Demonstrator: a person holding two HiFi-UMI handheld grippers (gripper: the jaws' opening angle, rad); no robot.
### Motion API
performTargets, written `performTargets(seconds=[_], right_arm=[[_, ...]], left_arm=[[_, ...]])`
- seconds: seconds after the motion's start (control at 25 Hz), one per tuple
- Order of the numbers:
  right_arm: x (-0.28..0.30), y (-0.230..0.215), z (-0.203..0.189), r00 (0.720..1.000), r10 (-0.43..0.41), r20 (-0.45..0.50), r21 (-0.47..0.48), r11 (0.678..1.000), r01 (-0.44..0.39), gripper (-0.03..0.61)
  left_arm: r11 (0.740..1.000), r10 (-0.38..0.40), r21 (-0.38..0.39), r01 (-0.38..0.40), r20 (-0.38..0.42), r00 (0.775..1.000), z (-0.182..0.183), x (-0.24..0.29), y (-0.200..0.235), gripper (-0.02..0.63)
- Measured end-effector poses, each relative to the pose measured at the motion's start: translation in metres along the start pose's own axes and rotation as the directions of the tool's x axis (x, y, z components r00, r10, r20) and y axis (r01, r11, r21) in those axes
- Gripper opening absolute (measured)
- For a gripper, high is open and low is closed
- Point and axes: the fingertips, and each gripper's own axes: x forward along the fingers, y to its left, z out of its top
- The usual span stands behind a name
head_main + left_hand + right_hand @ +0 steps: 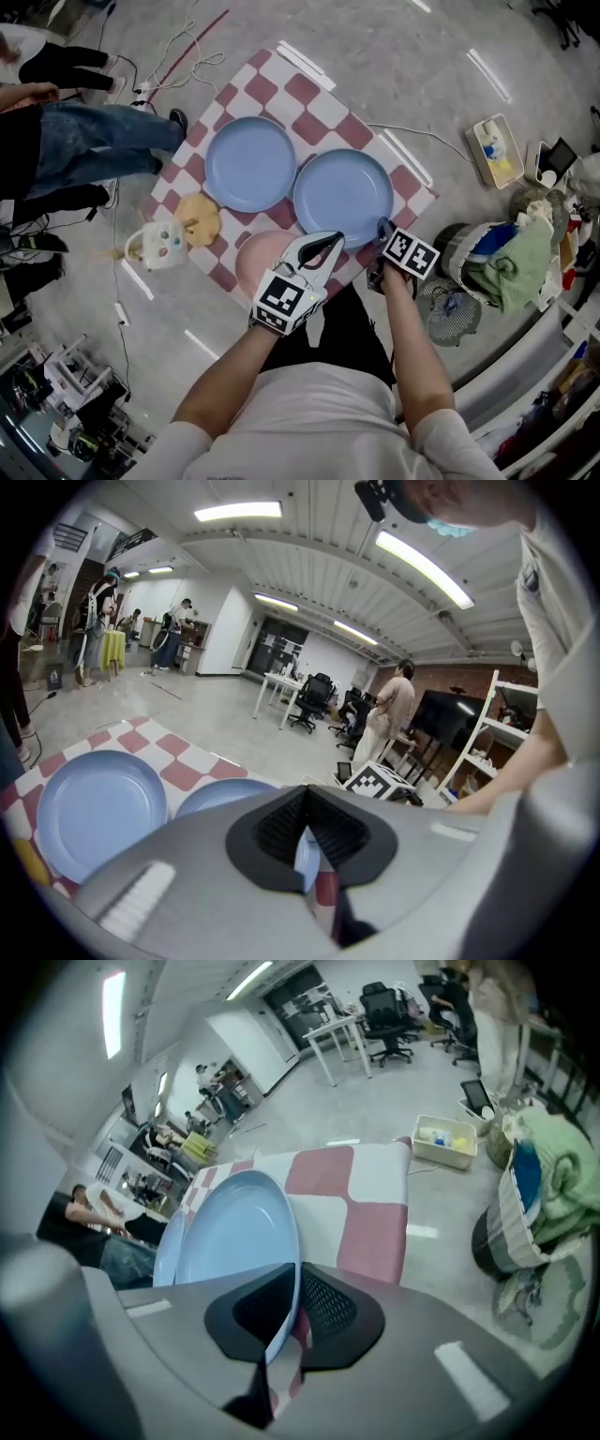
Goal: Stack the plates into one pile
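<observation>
Right gripper (291, 1290): clamped on the nearer blue plate's (239, 1232) rim.
Left gripper (306, 844): jaws stood together, empty, over the pink plate (260, 258).

Light-blue left plate (250, 163), light-blue right plate (343, 195), pink plate (262, 259), red-and-white checked cloth (309, 90)

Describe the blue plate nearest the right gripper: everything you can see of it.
The right blue plate is round, pale blue and shallow, with a low raised rim. It looks smooth and matte, and it is empty. It seems to lie flat on the red-and-white checked cloth, close beside the other blue plate. The right gripper has its jaws closed on the near rim.
</observation>
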Motion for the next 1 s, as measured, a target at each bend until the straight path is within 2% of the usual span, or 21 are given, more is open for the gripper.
performTargets(seconds=[0.08, 0.32, 0.68, 1.0], right_arm=[[-0.001, -0.001, 0.004, 1.0, 0.026, 0.009, 0.063, 0.998, -0.026, 0.032], [-0.01, 0.001, 0.014, 0.998, 0.048, 0.036, 0.109, 0.993, -0.052, 0.034], [-0.044, 0.017, 0.011, 0.993, 0.086, 0.086, 0.126, 0.987, -0.097, 0.035], [-0.074, 0.04, -0.016, 0.986, 0.123, 0.114, 0.127, 0.982, -0.138, 0.035]], left_arm=[[1.0, 0.003, 0.002, -0.003, 0.003, 1.0, -0.001, -0.003, 0.002, 0.006], [1.0, 0.006, 0.005, -0.006, 0.021, 1.0, 0.002, -0.014, 0.004, 0.006], [1.0, 0.018, 0.017, -0.019, 0.064, 0.998, 0.009, -0.044, 0.002, 0.006], [1.0, 0.025, 0.016, -0.027, 0.106, 0.994, 0.007, -0.082, -0.007, 0.006]])
